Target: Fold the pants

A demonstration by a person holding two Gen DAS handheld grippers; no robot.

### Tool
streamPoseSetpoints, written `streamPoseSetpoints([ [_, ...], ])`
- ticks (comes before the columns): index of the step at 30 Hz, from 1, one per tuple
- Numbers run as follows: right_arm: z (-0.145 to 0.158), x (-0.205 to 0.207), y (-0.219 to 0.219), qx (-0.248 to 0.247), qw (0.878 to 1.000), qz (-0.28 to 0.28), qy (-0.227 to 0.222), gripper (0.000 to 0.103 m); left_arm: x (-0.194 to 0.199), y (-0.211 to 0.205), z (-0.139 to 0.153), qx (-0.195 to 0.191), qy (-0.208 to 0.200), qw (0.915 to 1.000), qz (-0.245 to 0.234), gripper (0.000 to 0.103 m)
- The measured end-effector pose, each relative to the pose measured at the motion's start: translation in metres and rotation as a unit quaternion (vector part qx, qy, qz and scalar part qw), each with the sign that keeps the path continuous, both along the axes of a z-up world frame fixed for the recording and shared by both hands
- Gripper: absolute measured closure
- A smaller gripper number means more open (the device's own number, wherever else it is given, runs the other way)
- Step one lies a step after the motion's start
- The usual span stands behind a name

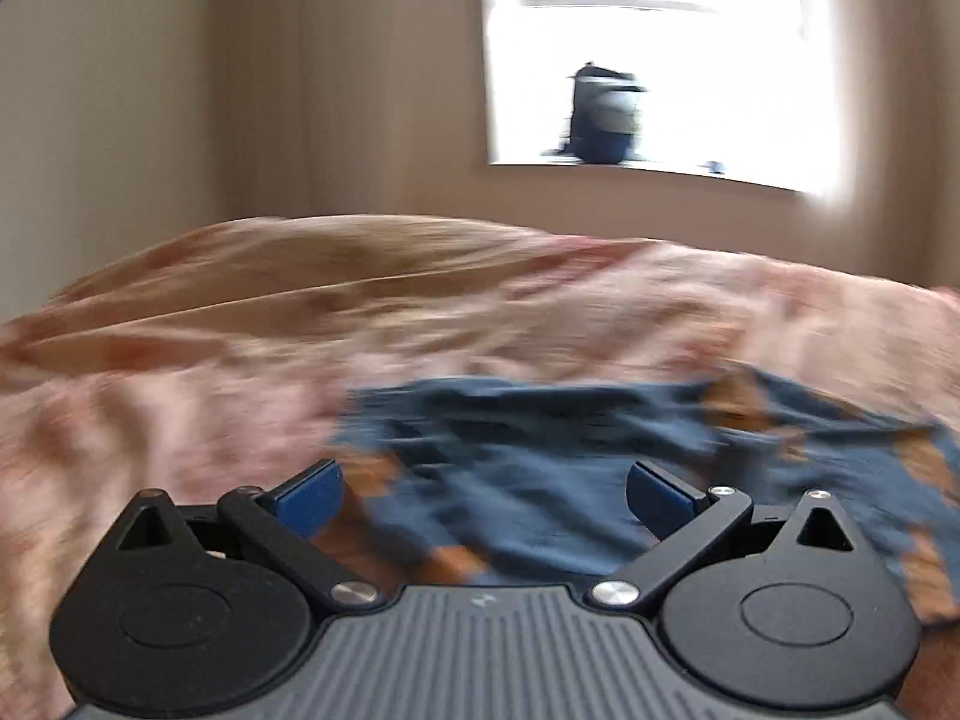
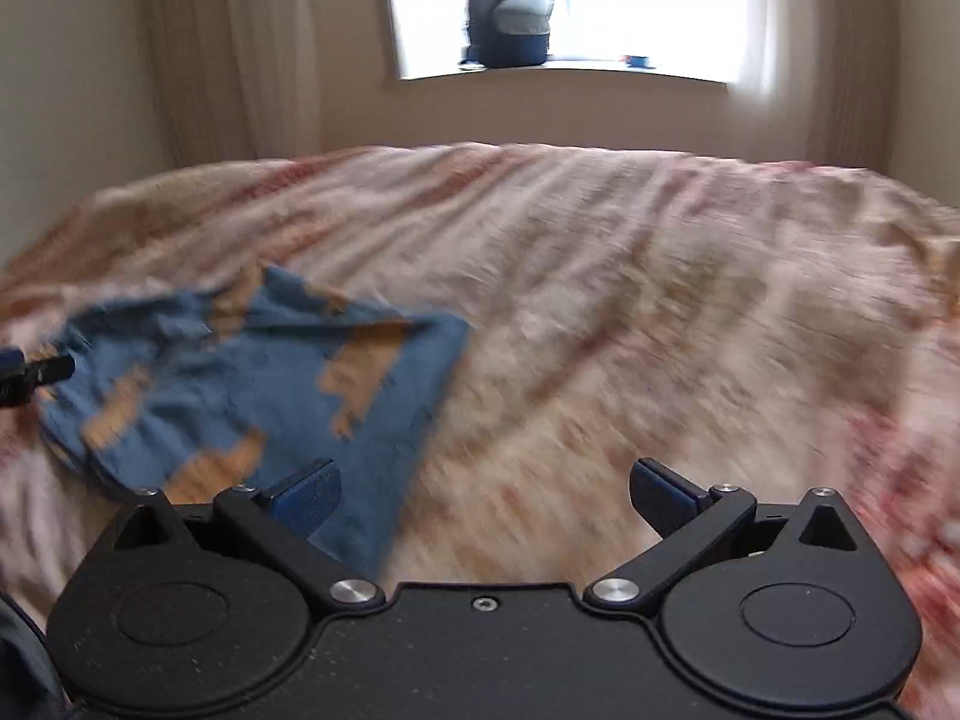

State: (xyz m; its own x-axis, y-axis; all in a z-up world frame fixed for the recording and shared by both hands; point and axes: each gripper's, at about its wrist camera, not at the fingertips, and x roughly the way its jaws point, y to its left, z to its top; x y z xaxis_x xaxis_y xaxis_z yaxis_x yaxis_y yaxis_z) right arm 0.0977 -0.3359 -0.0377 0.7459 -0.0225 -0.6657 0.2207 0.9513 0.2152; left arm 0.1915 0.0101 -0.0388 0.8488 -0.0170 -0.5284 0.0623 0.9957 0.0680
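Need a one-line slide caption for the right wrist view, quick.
Open right tongs above a floral bedspread, blue-and-orange pants lying to their left, backpack on the windowsill.

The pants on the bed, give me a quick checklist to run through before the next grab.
1. Left gripper jaws open: ok.
2. Right gripper jaws open: ok.
3. Neither gripper holding cloth: ok.
4. Pants lying flat on the bedspread: not ok, bunched and rumpled.
5. Pants ahead of the left gripper: ok, the blue fabric fills the gap between its jaws.
6. Waistband or leg hem identifiable as a grasp point: cannot tell, both views are motion-blurred.
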Motion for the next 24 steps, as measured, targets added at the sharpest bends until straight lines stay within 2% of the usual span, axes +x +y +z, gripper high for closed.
streamPoseSetpoints([
  [2,-0.002,0.027,-0.013,0.065,0.997,0.027,0.01,0.001,0.006,0.014,-0.005,-0.004,0.019,0.9983,0.055,0.0],
  [3,-0.004,0.039,-0.019,0.091,0.995,0.041,0.013,0.001,0.01,0.024,-0.01,-0.021,0.034,0.9969,0.067,0.0],
  [4,-0.007,0.052,-0.025,0.107,0.993,0.054,0.015,0.001,0.014,0.032,-0.015,-0.043,0.046,0.9951,0.076,0.0],
  [6,-0.013,0.074,-0.033,0.109,0.991,0.081,0.018,0.001,0.022,0.051,-0.022,-0.096,0.06,0.99,0.083,0.0],
  [8,-0.02,0.087,-0.038,0.092,0.99,0.103,0.008,0.003,0.035,0.069,-0.029,-0.161,0.071,0.9799,0.093,0.0],
  [10,-0.032,0.092,-0.045,0.114,0.988,0.105,-0.003,0.008,0.046,0.086,-0.036,-0.237,0.07,0.9629,0.108,0.0],
  [12,-0.042,0.091,-0.053,0.152,0.983,0.099,-0.029,0.009,0.056,0.098,-0.038,-0.281,0.074,0.9496,0.118,0.001],
  [13,-0.045,0.088,-0.054,0.161,0.982,0.088,-0.043,0.016,0.06,0.099,-0.037,-0.293,0.076,0.9457,0.118,0.001],
  [14,-0.047,0.086,-0.055,0.161,0.983,0.073,-0.05,0.02,0.063,0.098,-0.034,-0.298,0.075,0.9449,0.112,0.003],
  [17,-0.048,0.086,-0.053,0.149,0.986,0.054,-0.053,0.036,0.062,0.091,-0.03,-0.276,0.073,0.9546,0.087,0.003],
  [19,-0.047,0.087,-0.049,0.149,0.985,0.064,-0.054,0.051,0.067,0.088,-0.043,-0.264,0.11,0.9539,0.091,0.003],
  [20,-0.048,0.087,-0.047,0.147,0.985,0.067,-0.053,0.051,0.068,0.088,-0.052,-0.264,0.127,0.9515,0.095,0.004],
  [24,-0.053,0.087,-0.05,0.154,0.985,0.061,-0.05,0.051,0.059,0.082,-0.052,-0.256,0.117,0.9546,0.097,0.003],
])
